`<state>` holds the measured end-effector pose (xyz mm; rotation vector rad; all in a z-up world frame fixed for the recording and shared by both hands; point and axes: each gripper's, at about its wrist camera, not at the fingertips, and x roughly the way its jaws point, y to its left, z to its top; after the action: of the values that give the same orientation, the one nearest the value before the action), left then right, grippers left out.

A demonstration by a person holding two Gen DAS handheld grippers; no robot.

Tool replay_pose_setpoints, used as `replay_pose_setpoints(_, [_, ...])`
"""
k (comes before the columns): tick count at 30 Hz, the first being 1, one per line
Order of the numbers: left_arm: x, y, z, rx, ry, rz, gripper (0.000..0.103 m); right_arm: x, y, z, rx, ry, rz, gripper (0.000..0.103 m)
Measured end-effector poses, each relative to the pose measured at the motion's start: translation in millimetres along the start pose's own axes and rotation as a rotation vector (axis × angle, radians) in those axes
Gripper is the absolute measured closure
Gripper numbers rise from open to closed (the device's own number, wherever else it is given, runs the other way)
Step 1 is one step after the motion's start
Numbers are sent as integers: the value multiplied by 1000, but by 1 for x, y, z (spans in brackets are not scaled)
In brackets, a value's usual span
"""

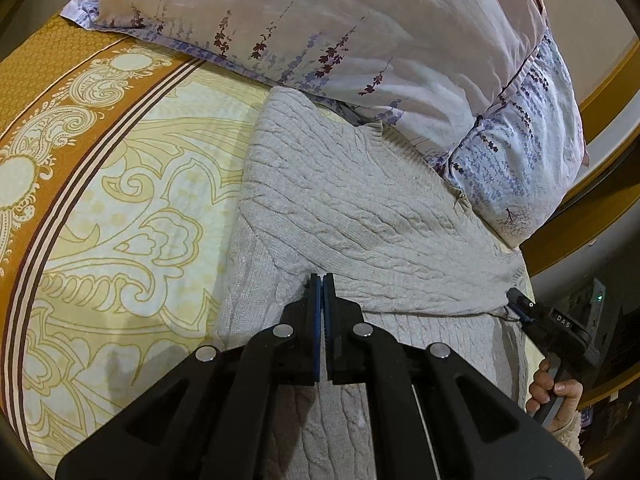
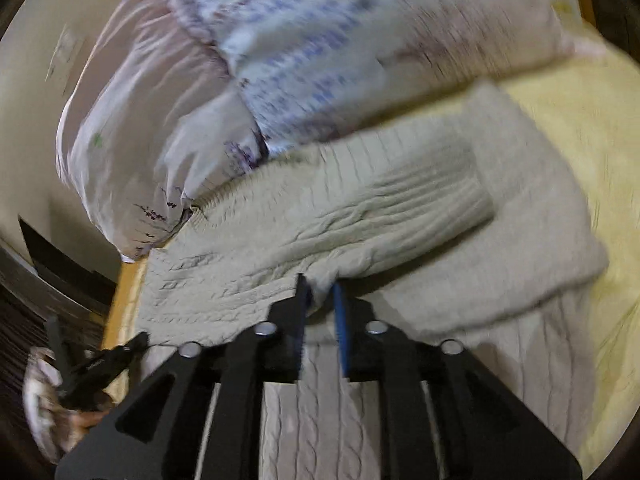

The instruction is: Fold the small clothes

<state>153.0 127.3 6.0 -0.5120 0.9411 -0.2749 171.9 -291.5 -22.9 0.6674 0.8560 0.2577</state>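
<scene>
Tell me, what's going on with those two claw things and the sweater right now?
Left gripper jaws shut, empty, over the sweater. Right gripper jaws apart around a knit fold. Pillow crowds the far edge.

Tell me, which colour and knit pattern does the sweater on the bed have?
The sweater is pale beige-grey with a cable-knit pattern, clearest in the left wrist view.

Sweater on bedsheet, pillow behind.

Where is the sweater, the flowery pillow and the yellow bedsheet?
sweater (image 1: pixel 360 216): left wrist view, cable-knit middle.
flowery pillow (image 1: pixel 320 12): left wrist view, pale top face.
yellow bedsheet (image 1: pixel 132 208): left wrist view, swirl pattern.
</scene>
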Motion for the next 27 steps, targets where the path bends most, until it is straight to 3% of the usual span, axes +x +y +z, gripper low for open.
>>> replay_pose_setpoints(1, [0,0,0,-2,1,0,99,0,-4,1,23,0,17,65])
replay_pose_setpoints(4, [1,0,1,-8,2,-3,99,-4,-14,6,91,-8,42,64])
replay_pose_setpoints(9, [1,1,1,-14,2,-6,99,-13,-30,12,187,-67,-2,65])
replay_pose_setpoints(12, [1,1,1,-16,3,-6,99,-7,-36,20,204,-69,-52,84])
replay_pose_setpoints(13, [1,1,1,-18,4,-6,99,-5,-33,25,185,-63,-73,95])
replay_pose_setpoints(15, [1,1,2,-24,5,-7,99,-13,-20,33,116,-110,-59,96])
replay_pose_setpoints(18, [0,1,1,-27,3,-5,99,-49,25,36,-105,-287,42,97])
replay_pose_setpoints(20, [0,0,1,-27,1,-3,99,-65,38,31,-186,-356,46,97])
replay_pose_setpoints(22, [0,1,1,-29,0,-8,99,-57,28,29,-170,-314,-45,97])
replay_pose_setpoints(23, [0,1,1,-30,0,-11,99,-45,11,27,-113,-250,-90,97])
replay_pose_setpoints(27, [0,1,0,-32,0,-13,99,-17,-31,14,36,-117,-121,96])
